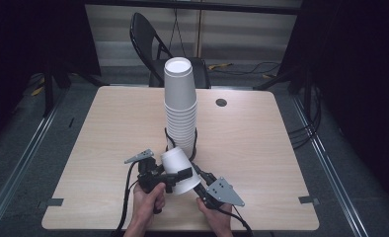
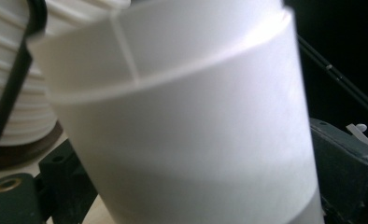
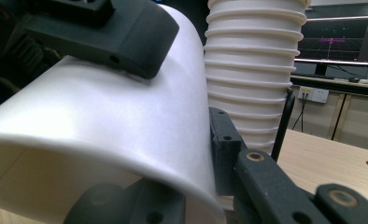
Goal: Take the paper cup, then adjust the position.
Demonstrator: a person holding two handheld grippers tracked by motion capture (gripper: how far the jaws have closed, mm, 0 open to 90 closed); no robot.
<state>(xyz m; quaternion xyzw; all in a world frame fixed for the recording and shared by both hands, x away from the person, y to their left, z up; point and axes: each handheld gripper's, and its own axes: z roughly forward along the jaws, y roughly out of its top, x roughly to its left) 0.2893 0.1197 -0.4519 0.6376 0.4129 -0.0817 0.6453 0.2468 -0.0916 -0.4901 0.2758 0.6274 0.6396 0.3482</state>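
step: handover of loose cup [image 1: 178, 171], tilted just in front of stack [image 1: 180, 106] | left gripper [image 1: 169, 177]: grasping cup | right gripper [image 1: 200, 178]: clenched on cup rim wall | next: likely one gripper lets go, other carries cup clear of stack
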